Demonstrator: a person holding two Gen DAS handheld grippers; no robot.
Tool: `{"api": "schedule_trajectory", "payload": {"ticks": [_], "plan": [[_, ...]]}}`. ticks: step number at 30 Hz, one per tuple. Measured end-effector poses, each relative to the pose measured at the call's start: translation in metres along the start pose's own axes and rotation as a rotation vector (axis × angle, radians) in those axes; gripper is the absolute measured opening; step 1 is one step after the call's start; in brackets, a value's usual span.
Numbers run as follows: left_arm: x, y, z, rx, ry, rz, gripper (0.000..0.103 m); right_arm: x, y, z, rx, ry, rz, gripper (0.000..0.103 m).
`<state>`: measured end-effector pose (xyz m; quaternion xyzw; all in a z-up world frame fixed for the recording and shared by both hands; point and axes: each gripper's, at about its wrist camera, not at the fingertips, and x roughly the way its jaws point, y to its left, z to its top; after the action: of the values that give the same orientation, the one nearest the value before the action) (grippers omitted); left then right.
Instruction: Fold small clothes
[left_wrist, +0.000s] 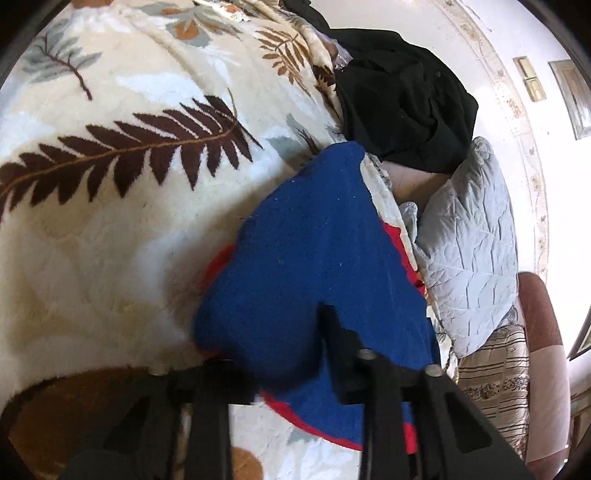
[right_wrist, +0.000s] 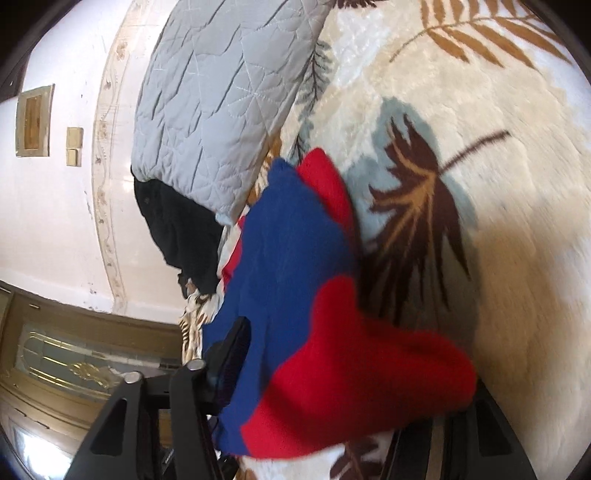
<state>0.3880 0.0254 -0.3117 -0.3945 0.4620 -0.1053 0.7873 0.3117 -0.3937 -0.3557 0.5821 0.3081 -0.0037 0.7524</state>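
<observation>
Blue-and-red knit garment (left_wrist: 314, 258) lifted over leaf-patterned blanket (left_wrist: 110, 206) | left gripper (left_wrist: 280, 354): clamped on its blue fabric | right gripper (right_wrist: 332, 373): clamped on its red-blue edge | grey quilted pillow (right_wrist: 221, 110) beside.

A small fleecy garment (left_wrist: 314, 240) in royal blue and bright red is hanging bunched and creased over a plush, leaf-patterned blanket (left_wrist: 110, 192). In the left wrist view, its blue side is facing out, with only thin strips of red peeking along its edges. In the right wrist view, the garment (right_wrist: 295, 266) is showing a broad blue panel beside a large red section that is bulging low, and a red fold is standing at its top.
</observation>
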Motion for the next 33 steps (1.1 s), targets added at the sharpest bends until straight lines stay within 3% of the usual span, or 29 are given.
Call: {"api": "schedule_trajectory", "payload": {"ticks": [1, 7, 16, 21, 29, 31, 33], "plan": [[0.001, 0.001, 0.001, -0.004, 0.005, -0.003, 0.021, 0.004, 0.0, 0.002, -0.01, -0.007, -0.011, 0.041], [-0.007, -0.011, 0.0, 0.082, -0.028, 0.005, 0.014, 0.002, 0.007, 0.001, -0.068, -0.024, -0.019, 0.034], [-0.046, -0.029, -0.01, 0.191, -0.079, -0.014, 0.013, -0.042, 0.047, -0.031, -0.281, -0.14, -0.04, 0.031], [-0.073, -0.02, -0.035, 0.216, -0.035, 0.004, 0.013, -0.07, 0.054, -0.049, -0.309, -0.158, -0.056, 0.031], [-0.098, -0.014, -0.099, 0.331, 0.032, 0.055, 0.013, -0.132, 0.02, -0.074, -0.231, -0.157, -0.072, 0.031], [-0.093, -0.007, -0.103, 0.347, 0.073, 0.102, 0.014, -0.139, 0.008, -0.075, -0.198, -0.123, -0.09, 0.031], [-0.089, 0.007, -0.098, 0.283, 0.139, 0.112, 0.016, -0.139, -0.003, -0.075, -0.157, -0.063, -0.137, 0.035]]}}
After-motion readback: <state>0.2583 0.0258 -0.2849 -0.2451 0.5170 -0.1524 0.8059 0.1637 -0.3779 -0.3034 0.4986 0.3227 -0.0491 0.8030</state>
